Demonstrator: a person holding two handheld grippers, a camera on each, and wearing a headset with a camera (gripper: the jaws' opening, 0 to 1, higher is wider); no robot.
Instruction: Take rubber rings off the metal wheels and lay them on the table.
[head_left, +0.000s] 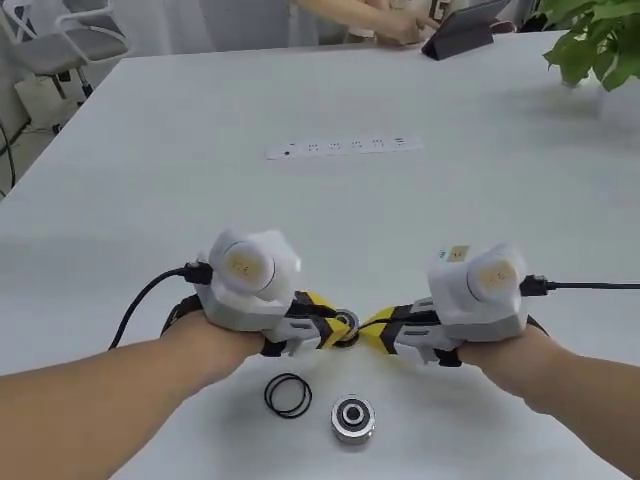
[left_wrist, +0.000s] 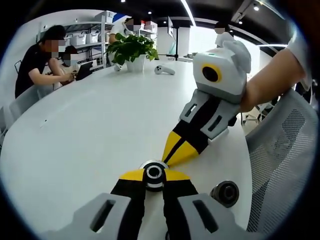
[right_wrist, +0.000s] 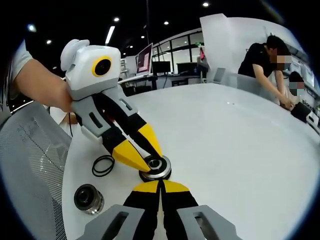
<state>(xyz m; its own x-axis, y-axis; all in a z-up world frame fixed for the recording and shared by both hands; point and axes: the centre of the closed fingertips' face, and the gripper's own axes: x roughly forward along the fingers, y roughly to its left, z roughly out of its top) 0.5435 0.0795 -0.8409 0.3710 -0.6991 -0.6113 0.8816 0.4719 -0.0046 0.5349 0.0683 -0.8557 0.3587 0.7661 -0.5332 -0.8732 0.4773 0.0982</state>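
A small metal wheel (head_left: 346, 324) is held just above the white table (head_left: 330, 220), between the two grippers. My left gripper (head_left: 335, 325) is shut on this wheel (left_wrist: 154, 171), one yellow tip on each side. My right gripper (right_wrist: 160, 184) has its jaws pressed together, tips touching the wheel's near rim (right_wrist: 156, 166); whether they pinch a ring there is unclear. Two black rubber rings (head_left: 288, 394) lie overlapping on the table in front of the left gripper. A second metal wheel (head_left: 353, 418) stands beside them, apart from both grippers.
A white power strip (head_left: 343, 147) lies mid-table. A plant (head_left: 595, 40) and a propped tablet (head_left: 460, 35) are at the far end, where people sit. Black cables trail from both grippers. A mesh chair (left_wrist: 280, 150) stands at the near table edge.
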